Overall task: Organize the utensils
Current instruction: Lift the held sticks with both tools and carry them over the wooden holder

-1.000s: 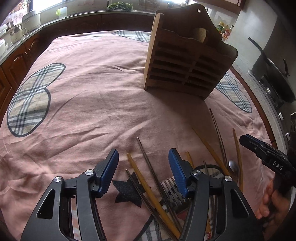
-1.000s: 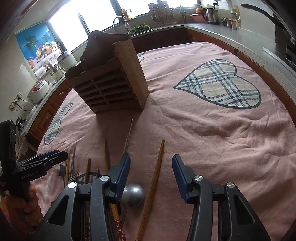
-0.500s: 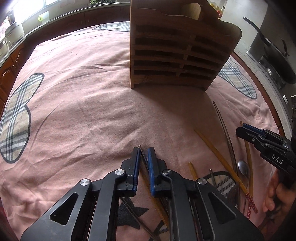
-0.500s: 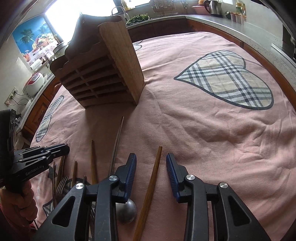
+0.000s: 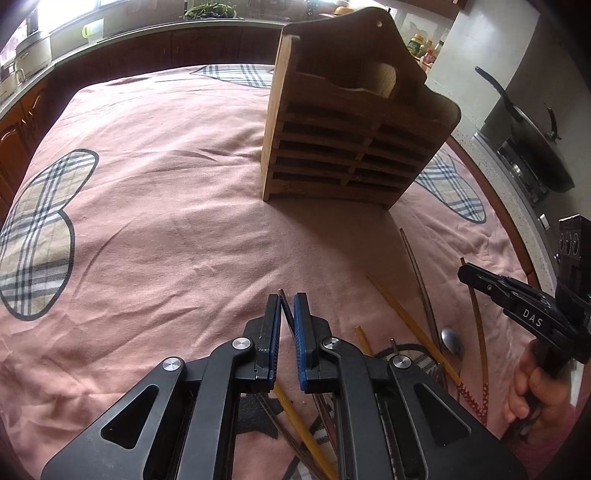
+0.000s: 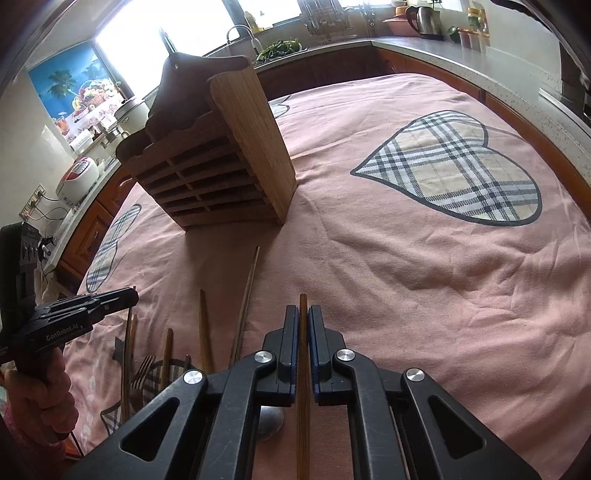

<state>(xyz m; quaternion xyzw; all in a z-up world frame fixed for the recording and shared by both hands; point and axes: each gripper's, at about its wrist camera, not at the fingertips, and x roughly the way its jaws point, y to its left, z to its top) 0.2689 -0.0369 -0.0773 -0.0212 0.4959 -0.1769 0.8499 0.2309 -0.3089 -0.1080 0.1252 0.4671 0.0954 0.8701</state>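
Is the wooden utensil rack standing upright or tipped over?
Upright. The wooden utensil rack stands on its base on the pink cloth, slatted front facing the cameras, scalloped top up.

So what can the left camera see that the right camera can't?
Only the left camera shows the black pan on the stove and the left tool up close, shut on a thin dark chopstick.

Only the right camera shows the kettle, the sink tap, the fork, and the right tool up close, shut on a brown chopstick.

Both show the wooden rack standing on the pink cloth, loose chopsticks, a spoon, and the other tool from the side.
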